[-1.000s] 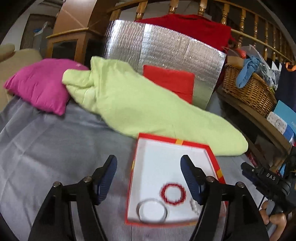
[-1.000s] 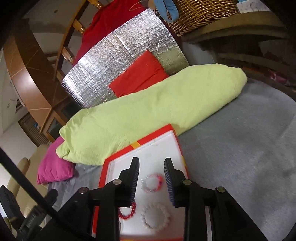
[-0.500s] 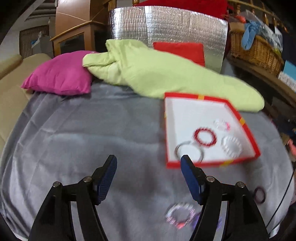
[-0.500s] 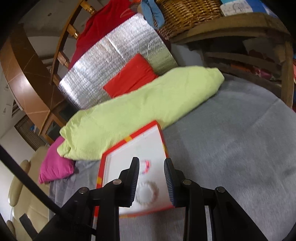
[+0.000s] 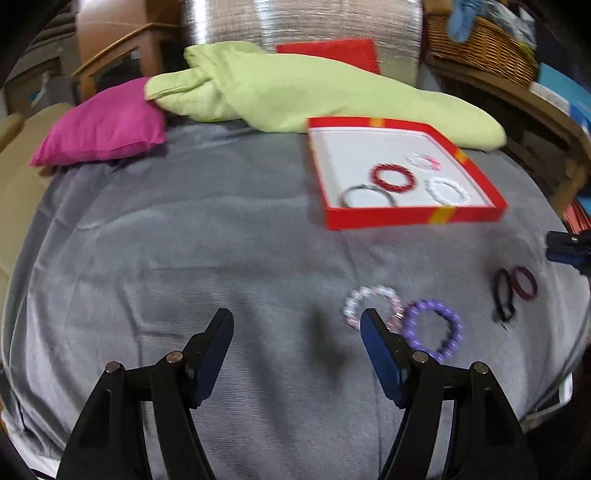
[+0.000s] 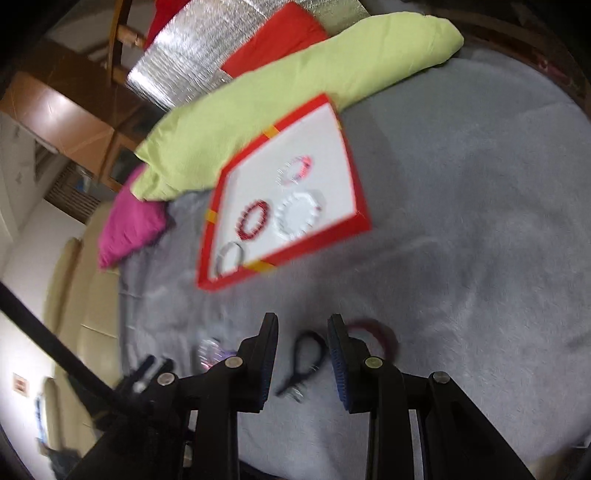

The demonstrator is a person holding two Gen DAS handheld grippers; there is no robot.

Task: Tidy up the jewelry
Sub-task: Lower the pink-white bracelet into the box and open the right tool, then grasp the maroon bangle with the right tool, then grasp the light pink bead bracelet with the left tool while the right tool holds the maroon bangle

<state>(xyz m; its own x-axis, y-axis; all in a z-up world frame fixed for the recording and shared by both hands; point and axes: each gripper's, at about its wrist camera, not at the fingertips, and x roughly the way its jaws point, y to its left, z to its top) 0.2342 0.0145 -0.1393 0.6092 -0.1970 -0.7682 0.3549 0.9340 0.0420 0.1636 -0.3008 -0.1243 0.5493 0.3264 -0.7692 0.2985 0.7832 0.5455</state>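
A red box with a white inside [image 5: 413, 218] [image 6: 284, 258] sits on the grey cloth and holds several bracelets: red [image 5: 393, 177], white [image 5: 447, 190], dark [image 5: 365, 194], pink-clear [image 5: 423, 160]. Loose on the cloth lie a pale pink bracelet [image 5: 369, 299], a purple one [image 5: 432, 328], a black cord bracelet [image 5: 503, 293] [image 6: 306, 356] and a dark red ring [image 5: 522, 282] [image 6: 376, 332]. My left gripper [image 5: 297, 332] is open and empty, above the cloth left of the pale bracelet. My right gripper [image 6: 303, 343] is open, its jaws either side of the black cord bracelet, above it.
A long green cushion [image 5: 314, 96] lies behind the box, a magenta pillow [image 5: 103, 129] at far left. A silver foil panel [image 5: 303, 26] and a wicker basket [image 5: 480, 40] stand at the back. A beige sofa [image 6: 74, 295] borders the cloth.
Both grippers have pulled back from the box toward the near edge. Loose bracelets have come into view. The right gripper now hangs over the black cord bracelet and has opened wider.
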